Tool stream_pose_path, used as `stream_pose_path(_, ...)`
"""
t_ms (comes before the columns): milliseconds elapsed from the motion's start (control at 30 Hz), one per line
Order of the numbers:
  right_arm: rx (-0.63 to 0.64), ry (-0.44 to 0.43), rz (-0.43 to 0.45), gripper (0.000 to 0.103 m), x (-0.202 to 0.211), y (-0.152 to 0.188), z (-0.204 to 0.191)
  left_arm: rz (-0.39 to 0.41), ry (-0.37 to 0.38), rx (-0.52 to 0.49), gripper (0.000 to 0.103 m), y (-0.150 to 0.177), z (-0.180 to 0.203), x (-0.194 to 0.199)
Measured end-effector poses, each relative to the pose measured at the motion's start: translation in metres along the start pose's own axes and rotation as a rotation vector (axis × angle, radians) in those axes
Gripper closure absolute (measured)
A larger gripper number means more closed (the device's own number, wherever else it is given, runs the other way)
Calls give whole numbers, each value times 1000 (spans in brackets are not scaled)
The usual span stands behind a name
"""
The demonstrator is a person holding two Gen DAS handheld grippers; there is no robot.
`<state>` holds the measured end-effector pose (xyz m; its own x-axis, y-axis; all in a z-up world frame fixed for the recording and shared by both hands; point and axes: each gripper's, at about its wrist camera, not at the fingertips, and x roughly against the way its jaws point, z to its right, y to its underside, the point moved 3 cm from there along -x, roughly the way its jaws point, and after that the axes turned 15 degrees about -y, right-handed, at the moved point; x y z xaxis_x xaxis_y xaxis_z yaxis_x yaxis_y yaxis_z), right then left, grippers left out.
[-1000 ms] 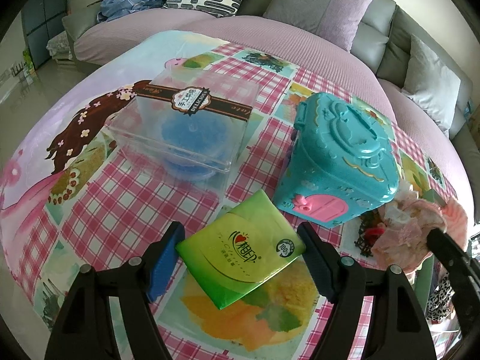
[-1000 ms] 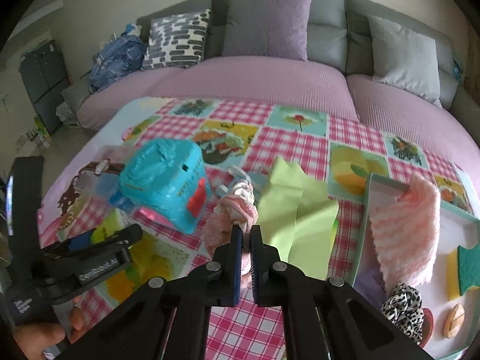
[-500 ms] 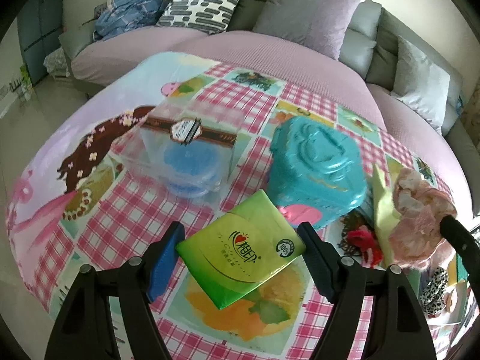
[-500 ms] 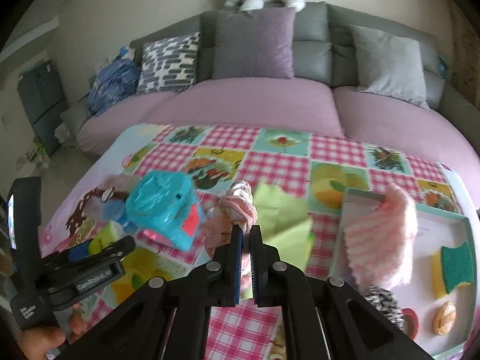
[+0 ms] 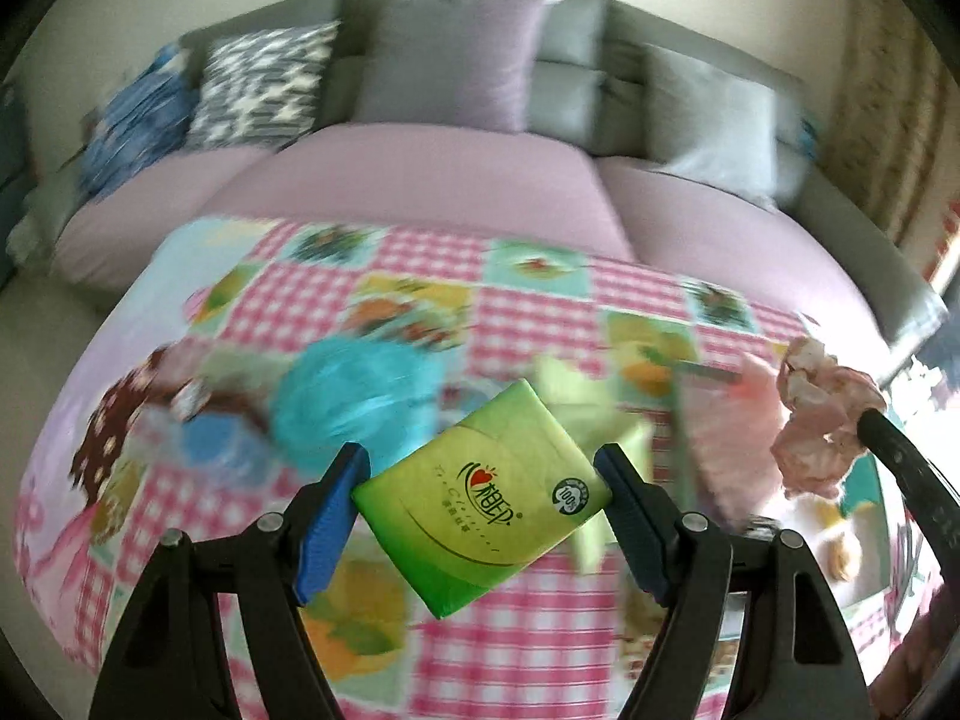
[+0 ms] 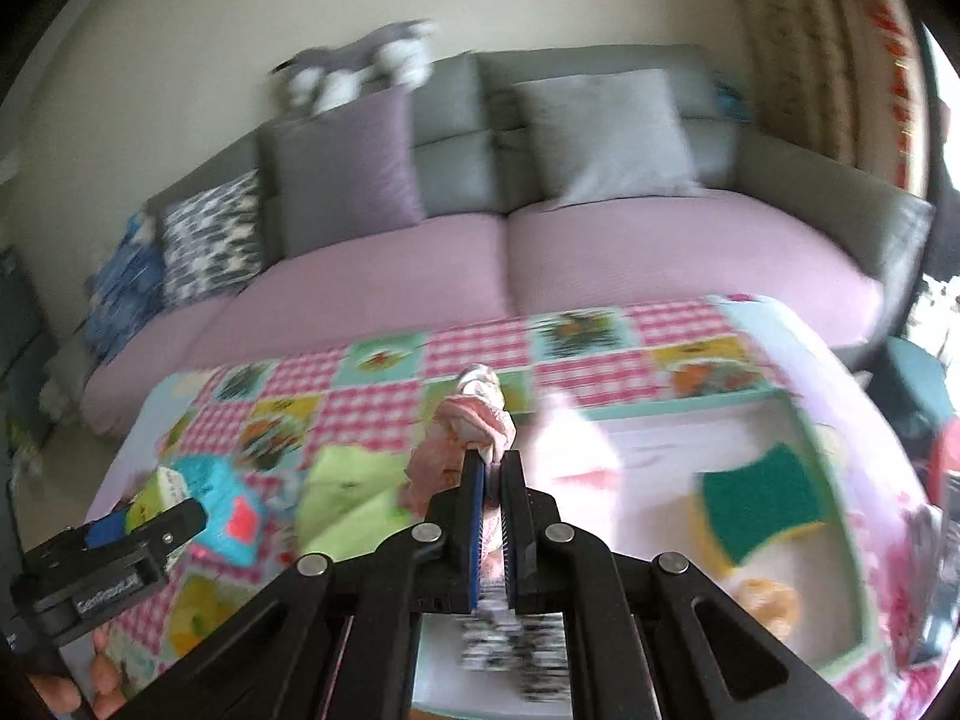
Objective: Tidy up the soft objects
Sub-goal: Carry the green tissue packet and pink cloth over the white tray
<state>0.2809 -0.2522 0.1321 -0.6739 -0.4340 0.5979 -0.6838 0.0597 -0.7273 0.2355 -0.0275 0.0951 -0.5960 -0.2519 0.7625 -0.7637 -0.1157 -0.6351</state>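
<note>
Left gripper [image 5: 480, 489] clamped on a green tissue pack [image 5: 483, 495], pack pinched between blue pads, aloft over the checkered table [image 5: 534, 654], right gripper [image 6: 492, 468] squeezing a pink scrunchie [image 6: 474, 429] bunched above its fingertips, above the tray [image 6: 834, 480] edge

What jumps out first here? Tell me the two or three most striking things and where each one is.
The bright green tissue pack stands out, pinched cornerwise in the left tongs above the pink checked tablecloth. Next comes the crumpled pink cloth clamped in the right tongs, held up near the white tray with the green sponge. Behind both stretches the lilac sofa.
</note>
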Motion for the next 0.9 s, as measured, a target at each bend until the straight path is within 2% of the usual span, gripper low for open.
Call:
stream_pose_path(133, -79, 112, 53, 97, 29, -3, 44, 37, 65, -119, 25, -6, 54, 14)
stream_pose_path(400, -209, 265, 119, 97, 76, 2, 116, 65, 122, -286, 25, 1, 136, 25)
stream_pose_path(633, -268, 292, 94, 97, 83, 11, 149, 25, 203, -394, 25, 27, 193, 16)
stream_pose_path(900, -307, 311, -7, 96, 74, 30, 167, -32, 200, -450, 25, 56, 219, -8)
